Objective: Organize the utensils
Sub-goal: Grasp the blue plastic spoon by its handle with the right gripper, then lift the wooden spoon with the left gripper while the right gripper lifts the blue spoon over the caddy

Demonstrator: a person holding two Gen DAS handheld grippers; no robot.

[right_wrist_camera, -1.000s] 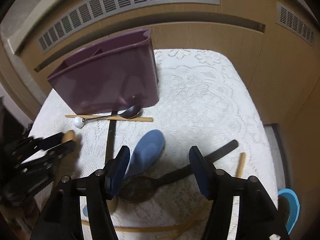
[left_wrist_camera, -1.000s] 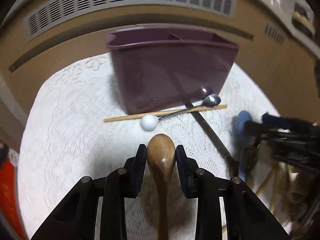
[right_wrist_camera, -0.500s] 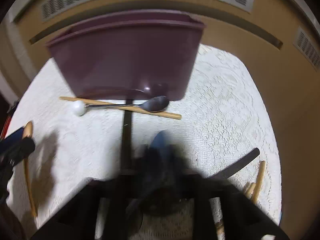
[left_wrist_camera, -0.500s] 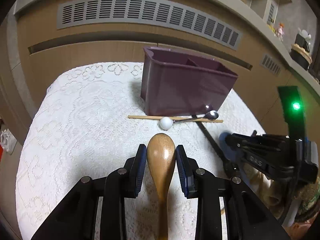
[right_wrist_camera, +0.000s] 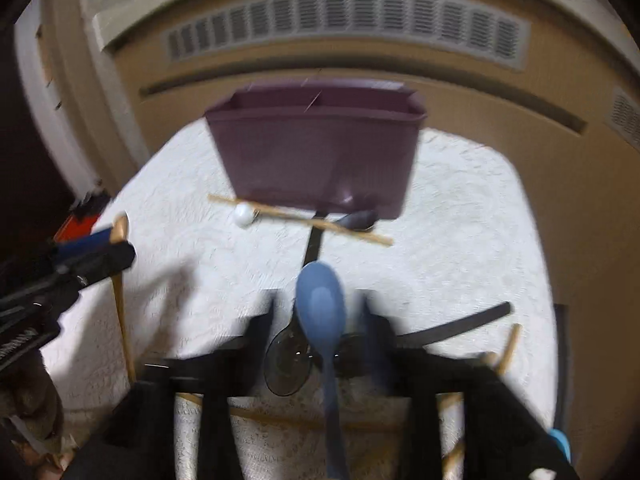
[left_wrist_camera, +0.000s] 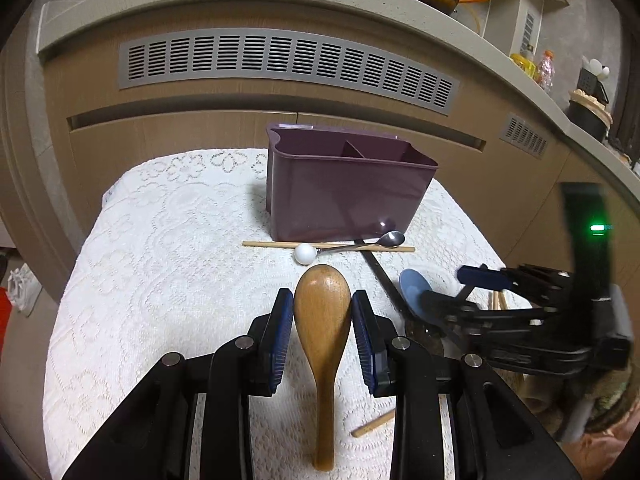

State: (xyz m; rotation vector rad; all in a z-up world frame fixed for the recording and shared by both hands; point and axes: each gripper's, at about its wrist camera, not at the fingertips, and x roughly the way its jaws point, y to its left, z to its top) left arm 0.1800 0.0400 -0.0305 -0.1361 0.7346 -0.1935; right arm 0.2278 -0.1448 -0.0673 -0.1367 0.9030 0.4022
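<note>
My left gripper (left_wrist_camera: 322, 312) is shut on a brown wooden spoon (left_wrist_camera: 322, 320) and holds it above the white lace cloth (left_wrist_camera: 160, 264). A purple divided utensil box (left_wrist_camera: 344, 196) stands ahead at the back of the table. My right gripper (right_wrist_camera: 320, 312) is shut on a blue spoon (right_wrist_camera: 320, 304), lifted above the cloth; this view is blurred. The box also shows in the right wrist view (right_wrist_camera: 316, 152). The right gripper and blue spoon show at the right of the left wrist view (left_wrist_camera: 416, 288).
In front of the box lie a wooden chopstick (left_wrist_camera: 272, 244), a metal spoon with a white ball end (left_wrist_camera: 306, 254) and a black utensil (left_wrist_camera: 384, 280). A dark ladle (right_wrist_camera: 288, 364), a black handle (right_wrist_camera: 460, 326) and more chopsticks (right_wrist_camera: 508, 348) lie near me. A cabinet wall stands behind.
My right gripper has closed on the blue spoon and lifted it off the cloth. My left gripper has risen and pulled back with the wooden spoon still held.
</note>
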